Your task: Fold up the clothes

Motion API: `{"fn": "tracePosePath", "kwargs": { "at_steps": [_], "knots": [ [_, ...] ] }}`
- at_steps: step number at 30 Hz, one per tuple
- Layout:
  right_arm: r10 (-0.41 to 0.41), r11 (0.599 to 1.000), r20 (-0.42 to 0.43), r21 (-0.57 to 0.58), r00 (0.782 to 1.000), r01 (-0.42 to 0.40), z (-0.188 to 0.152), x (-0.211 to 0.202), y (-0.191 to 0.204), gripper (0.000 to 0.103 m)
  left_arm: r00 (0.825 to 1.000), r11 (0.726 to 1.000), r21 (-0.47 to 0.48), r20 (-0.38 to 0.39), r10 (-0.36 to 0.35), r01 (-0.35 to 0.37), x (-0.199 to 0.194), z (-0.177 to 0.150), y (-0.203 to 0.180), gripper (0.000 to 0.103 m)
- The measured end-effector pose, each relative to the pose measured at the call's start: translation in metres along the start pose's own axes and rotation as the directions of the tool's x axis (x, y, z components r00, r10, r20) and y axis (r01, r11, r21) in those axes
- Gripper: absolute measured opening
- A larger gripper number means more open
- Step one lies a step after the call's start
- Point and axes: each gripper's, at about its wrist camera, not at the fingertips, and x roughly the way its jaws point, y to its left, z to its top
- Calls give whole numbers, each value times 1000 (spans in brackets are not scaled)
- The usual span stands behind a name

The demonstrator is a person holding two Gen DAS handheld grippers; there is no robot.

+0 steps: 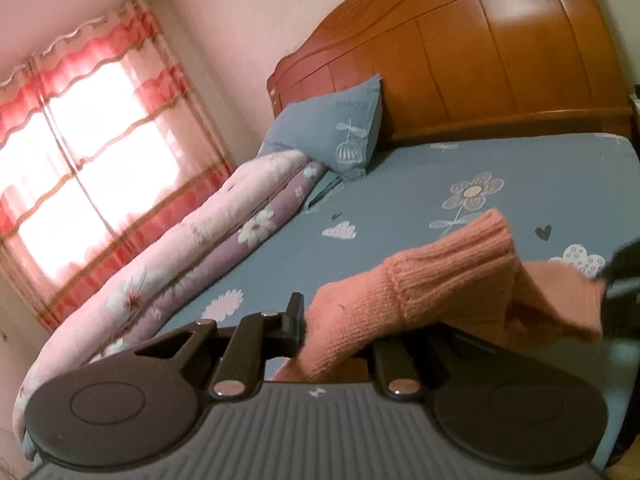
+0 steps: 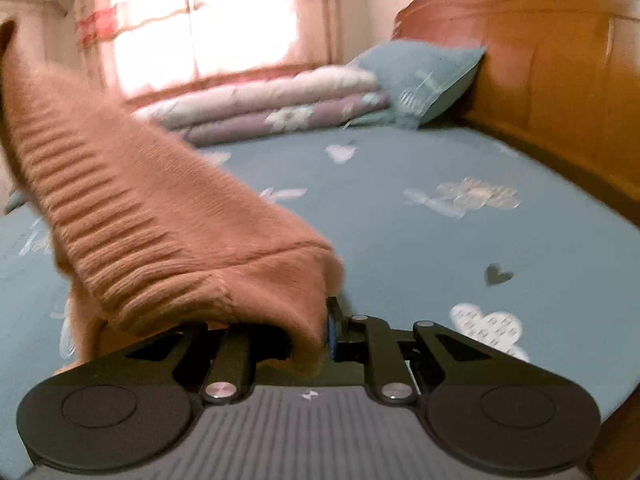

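Note:
A salmon-orange knit sweater (image 1: 452, 280) with a ribbed band hangs over the blue flowered bed sheet (image 1: 400, 200). My left gripper (image 1: 316, 328) is shut on a fold of it; only the left finger (image 1: 294, 316) shows, and the knit hides the other. In the right wrist view the sweater (image 2: 160, 240) stretches up to the left. My right gripper (image 2: 316, 336) is shut on its edge, with the right finger (image 2: 334, 328) pressed against the cloth and the left one covered. A dark blurred shape (image 1: 620, 268) touches the sweater at the left view's right edge.
A wooden headboard (image 1: 480, 60) stands at the far end of the bed. A blue pillow (image 1: 332, 132) leans on it. A rolled pink and purple floral quilt (image 1: 180, 252) lies along the window side, under a red-striped curtain (image 1: 80, 152). Bare sheet (image 2: 420, 240) lies ahead.

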Motion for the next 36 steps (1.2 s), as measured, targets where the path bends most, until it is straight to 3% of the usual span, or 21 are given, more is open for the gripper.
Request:
{"fn": "tracePosePath", "kwargs": {
  "at_steps": [7, 9, 10, 11, 12, 23, 27, 36],
  "knots": [
    [-46, 996, 135, -65, 990, 55, 7, 3, 11, 39, 1000, 1000, -13, -24, -5, 5, 1, -3, 6, 12],
    [-45, 994, 156, -92, 987, 60, 9, 5, 14, 39, 1000, 1000, -6, -29, -5, 5, 1, -3, 5, 12],
    [-27, 994, 152, -98, 988, 42, 10, 5, 13, 35, 1000, 1000, -3, -31, -4, 4, 2, -3, 6, 12],
    [1, 995, 140, -104, 990, 13, 11, 5, 12, 21, 999, 1000, 3, -33, -2, 2, 2, -4, 6, 12],
    [26, 994, 124, -109, 992, -13, 12, 6, 10, 19, 999, 1000, 7, -36, 1, -1, 3, -5, 6, 12],
    [137, 967, 66, -226, 988, -118, 30, -13, 3, 12, 994, 998, 39, -88, 57, -54, 0, -25, 5, 12],
    [163, 933, 99, -339, 982, -121, 50, -37, 8, 11, 993, 996, 42, -92, 79, -76, -16, -31, 8, 13],
    [179, 826, 254, -563, 951, -5, 105, -89, 29, 8, 983, 982, 59, -15, 181, -180, -61, -19, 15, 14]
  ]
}}
